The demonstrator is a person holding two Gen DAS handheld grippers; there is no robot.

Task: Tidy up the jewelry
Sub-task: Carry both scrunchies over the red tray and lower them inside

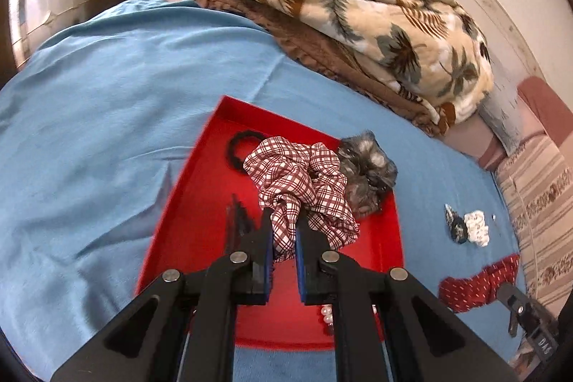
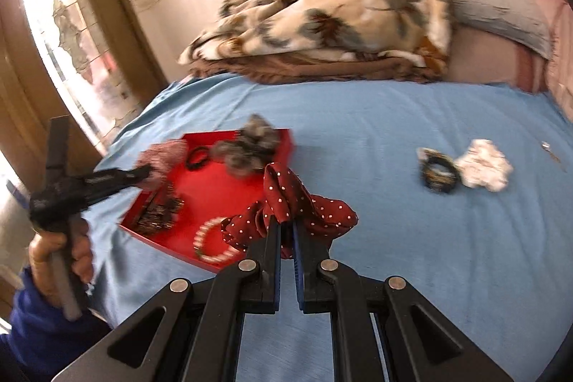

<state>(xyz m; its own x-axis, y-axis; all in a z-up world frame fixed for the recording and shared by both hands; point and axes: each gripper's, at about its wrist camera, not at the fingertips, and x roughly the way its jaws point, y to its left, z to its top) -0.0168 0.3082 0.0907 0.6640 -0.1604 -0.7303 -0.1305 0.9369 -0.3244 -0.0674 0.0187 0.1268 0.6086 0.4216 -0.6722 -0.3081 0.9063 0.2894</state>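
Note:
A red tray lies on the blue bedsheet; it also shows in the right wrist view. My left gripper is shut on a red-and-white checked scrunchie and holds it over the tray. My right gripper is shut on a dark red polka-dot scrunchie, just right of the tray's near corner. In the tray lie a grey furry scrunchie, a black hair tie, dark hair clips and a pearl bracelet.
A dark patterned scrunchie and a white lace scrunchie lie on the sheet to the right. A floral blanket is piled at the back by the wall. A small metal item lies far right.

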